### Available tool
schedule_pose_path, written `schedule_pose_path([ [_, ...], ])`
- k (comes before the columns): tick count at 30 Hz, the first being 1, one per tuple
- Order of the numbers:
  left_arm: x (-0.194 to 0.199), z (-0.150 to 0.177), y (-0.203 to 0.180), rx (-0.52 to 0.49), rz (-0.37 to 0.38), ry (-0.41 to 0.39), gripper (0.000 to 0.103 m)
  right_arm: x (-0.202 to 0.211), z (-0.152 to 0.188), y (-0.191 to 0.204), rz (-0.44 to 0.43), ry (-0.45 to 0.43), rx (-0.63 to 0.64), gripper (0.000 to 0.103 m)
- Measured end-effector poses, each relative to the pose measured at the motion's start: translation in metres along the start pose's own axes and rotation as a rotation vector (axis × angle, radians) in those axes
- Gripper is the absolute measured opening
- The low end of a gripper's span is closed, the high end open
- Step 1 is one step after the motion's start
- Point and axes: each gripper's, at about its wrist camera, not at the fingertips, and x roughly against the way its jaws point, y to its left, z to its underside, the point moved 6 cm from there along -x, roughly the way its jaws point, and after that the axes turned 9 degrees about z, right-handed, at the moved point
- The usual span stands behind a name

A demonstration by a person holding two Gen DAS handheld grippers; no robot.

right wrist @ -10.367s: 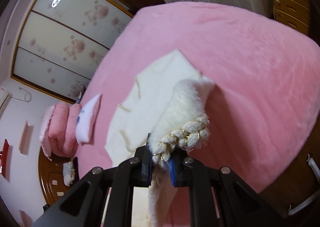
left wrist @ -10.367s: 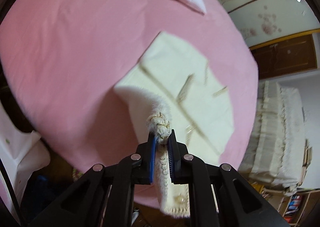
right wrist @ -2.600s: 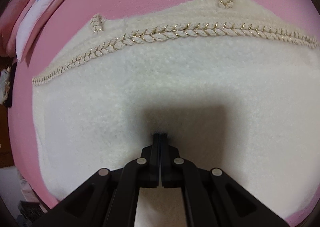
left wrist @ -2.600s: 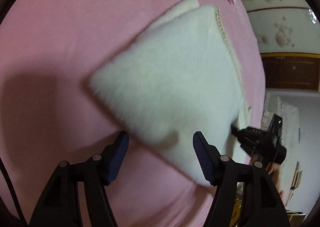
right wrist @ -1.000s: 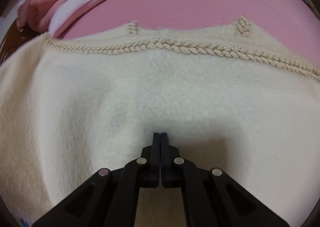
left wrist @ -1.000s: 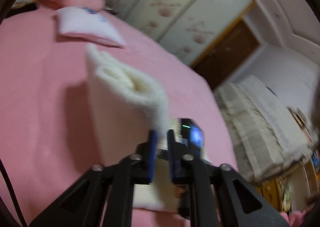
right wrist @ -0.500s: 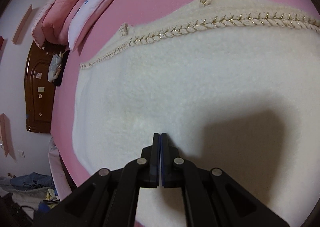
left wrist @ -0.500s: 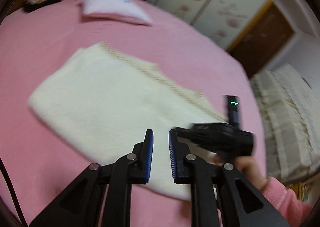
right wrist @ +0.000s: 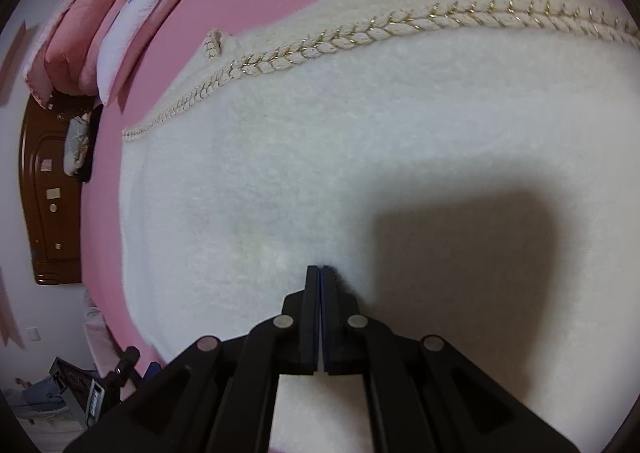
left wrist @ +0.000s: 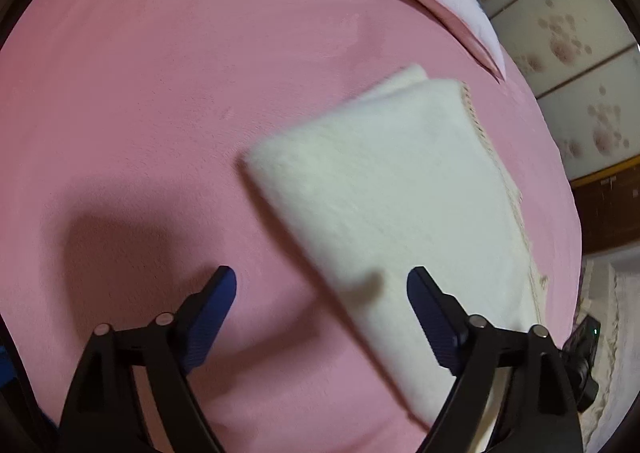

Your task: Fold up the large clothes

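Left wrist view: folded cream garment (left wrist: 400,189) on pink bedspread (left wrist: 160,93).
Left gripper (left wrist: 322,289) jaws just opened wide, holding nothing; right gripper (right wrist: 321,268) closed, tips against fleece.

Honestly nothing readable here. The white pillow (right wrist: 148,9) has a small blue mark on it, but it's way too tiny and smeared to make out as letters. The little pale stickers on the wooden headboard (right wrist: 50,193) look blank from this angle. No brands, numbers or signs I can actually read anywhere.
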Motion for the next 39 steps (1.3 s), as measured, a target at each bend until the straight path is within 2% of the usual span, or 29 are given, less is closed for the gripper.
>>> schedule_pose_path([
  [3,-0.030,-0.014,0.005,0.016,0.066,0.049,0.087,-0.002,-0.002,0.005,0.011,-0.017,-0.006,0.000],
  [7,-0.052,-0.042,0.001,0.039,0.227,0.039,0.087,-0.002,-0.002,-0.002,-0.021,-0.021,-0.054,0.000],
  [11,-0.075,-0.062,-0.006,0.063,0.304,0.083,0.086,-0.002,-0.002,-0.005,-0.030,-0.038,-0.096,0.000],
  [12,-0.078,-0.064,-0.009,0.059,0.308,0.091,0.078,-0.002,-0.002,-0.006,-0.028,-0.043,-0.102,0.000],
  [13,-0.081,-0.067,-0.019,0.046,0.299,0.095,0.066,-0.002,-0.001,-0.005,-0.024,-0.047,-0.107,0.000],
  [14,-0.085,-0.066,-0.025,0.019,0.275,0.106,0.049,-0.002,-0.001,-0.005,-0.021,-0.050,-0.110,0.000],
  [15,-0.082,-0.065,-0.028,0.001,0.273,0.114,0.039,-0.002,-0.001,-0.005,-0.020,-0.054,-0.114,0.000],
  [18,-0.064,-0.062,-0.040,-0.039,0.311,0.075,0.025,-0.002,0.000,-0.005,-0.026,-0.060,-0.126,0.000],
  [21,-0.035,-0.059,-0.074,-0.138,0.403,0.019,0.021,-0.001,0.001,-0.007,-0.034,-0.065,-0.136,0.000],
  [25,0.005,-0.027,-0.146,-0.389,0.457,-0.005,0.018,0.000,0.002,-0.010,-0.038,-0.066,-0.132,0.000],
  [26,0.015,-0.018,-0.159,-0.425,0.474,-0.002,0.018,0.001,0.002,-0.011,-0.041,-0.066,-0.128,0.000],
  [29,0.040,0.014,-0.204,-0.496,0.559,0.021,0.018,0.003,0.004,-0.012,-0.061,-0.076,-0.109,0.000],
  [33,0.057,0.067,-0.257,-0.558,0.627,0.055,0.018,0.010,0.005,-0.015,-0.102,-0.085,-0.072,0.000],
  [36,0.051,0.115,-0.286,-0.619,0.613,0.091,0.018,0.017,0.004,-0.021,-0.128,-0.074,-0.037,0.000],
  [39,0.041,0.154,-0.304,-0.622,0.612,0.127,0.018,0.033,0.001,-0.031,-0.151,-0.085,-0.011,0.000],
])
